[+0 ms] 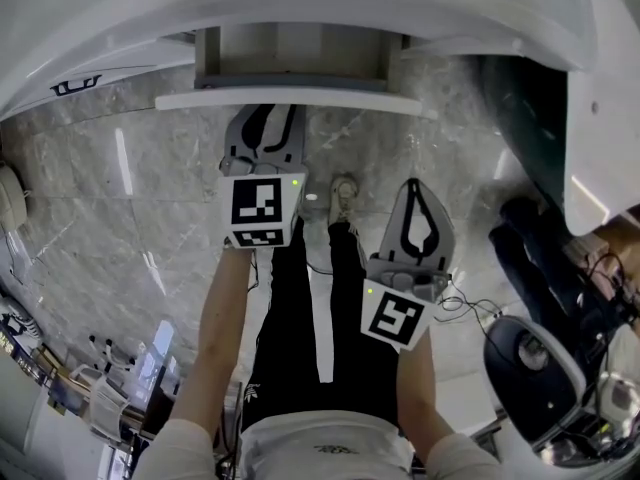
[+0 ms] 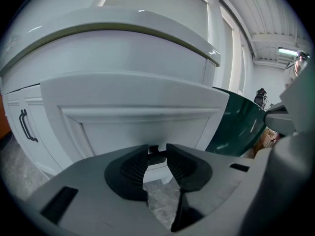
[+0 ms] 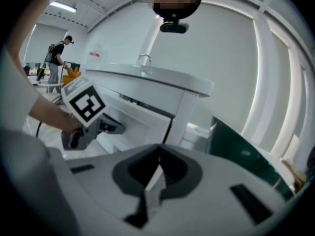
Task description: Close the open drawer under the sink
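Where a black bar handle (image 2: 27, 124) is fixed to a white cabinet door at the far left, a grey floor (image 1: 120, 218) of marble pattern is seen, glossy and streaked with reflected light. At the middle, under the rounded white sink (image 1: 300, 3), the drawer (image 1: 290, 101) is pulled out over that floor. Its box is shown from above as a plain pale grey rectangle, and its white front is framed round a recessed panel. The left gripper (image 1: 270, 116) is pointed at that front, with its tips just at it. Its ribbed dark jaws are set narrowly apart, and a small dark piece is seen in the gap at their tips; whether it is gripped cannot be told. Black trousers (image 1: 300, 308) with a white stripe and a pale shoe (image 1: 343, 198) are seen below it. The right gripper (image 1: 414, 188) is held lower and well apart from the drawer, its jaws pressed together with nothing between them. Further right, a dark green panel (image 1: 530, 118) is set beside the cabinet, and a rounded black and white machine (image 1: 530, 358) with cables stands on the floor. White walls and a ceiling strip light (image 3: 61, 6) are shown in the right gripper view.
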{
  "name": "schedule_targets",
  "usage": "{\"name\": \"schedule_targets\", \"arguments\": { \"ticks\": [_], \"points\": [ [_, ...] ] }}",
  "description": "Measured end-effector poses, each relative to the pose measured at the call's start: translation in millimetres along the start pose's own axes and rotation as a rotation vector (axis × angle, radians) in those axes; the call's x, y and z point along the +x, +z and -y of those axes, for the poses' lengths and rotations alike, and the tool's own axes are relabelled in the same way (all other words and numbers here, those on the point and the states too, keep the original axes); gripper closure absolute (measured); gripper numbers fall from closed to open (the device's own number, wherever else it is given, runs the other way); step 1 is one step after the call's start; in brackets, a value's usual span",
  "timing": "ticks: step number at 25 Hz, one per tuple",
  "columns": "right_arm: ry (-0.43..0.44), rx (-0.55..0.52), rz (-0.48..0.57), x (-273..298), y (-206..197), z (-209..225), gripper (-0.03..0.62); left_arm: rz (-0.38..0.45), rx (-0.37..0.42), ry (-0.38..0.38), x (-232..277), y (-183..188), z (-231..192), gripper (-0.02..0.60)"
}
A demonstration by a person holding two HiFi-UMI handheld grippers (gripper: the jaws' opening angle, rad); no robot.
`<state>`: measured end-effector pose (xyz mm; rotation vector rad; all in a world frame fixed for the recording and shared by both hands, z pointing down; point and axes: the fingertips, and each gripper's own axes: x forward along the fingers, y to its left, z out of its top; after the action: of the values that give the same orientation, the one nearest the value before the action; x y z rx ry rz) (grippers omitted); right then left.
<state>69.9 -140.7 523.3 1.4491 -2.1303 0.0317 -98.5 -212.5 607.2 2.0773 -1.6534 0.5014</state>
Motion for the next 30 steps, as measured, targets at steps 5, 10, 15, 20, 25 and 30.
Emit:
{"name": "schedule_targets", "arguments": {
  "ticks": [5, 10, 15, 20, 25, 30],
  "points": [
    [0.0, 0.008, -0.011, 2.8, -5.1, 2.1, 0.565, 0.024, 0.031, 0.031, 30.0, 28.2, -14.4, 0.448],
    [-0.005, 0.034, -0.023, 7.3, -5.6, 3.1, 0.565, 0.03, 0.082, 0.027, 39.2, 36.1, -15.5, 0.448],
    [-0.012, 0.047, 0.005, 19.0, 8.2, 6.2, 0.565, 0.034, 0.066, 0.026, 47.3, 42.5, -15.9, 0.449],
    [0.0, 0.037, 0.008, 23.4, 10.3, 2.7, 0.565, 0.042, 0.076, 0.007, 48.8, 44.1, -18.3, 0.449],
    [0.009, 0.044, -0.002, 24.2, 7.6, -4.1, 0.565, 0.06, 0.068, -0.013, 49.5, 44.1, -18.0, 0.449],
    [0.019, 0.051, 0.003, 21.4, 8.3, -6.8, 0.565, 0.066, 0.063, -0.005, 48.8, 43.8, -16.0, 0.448]
  ]
}}
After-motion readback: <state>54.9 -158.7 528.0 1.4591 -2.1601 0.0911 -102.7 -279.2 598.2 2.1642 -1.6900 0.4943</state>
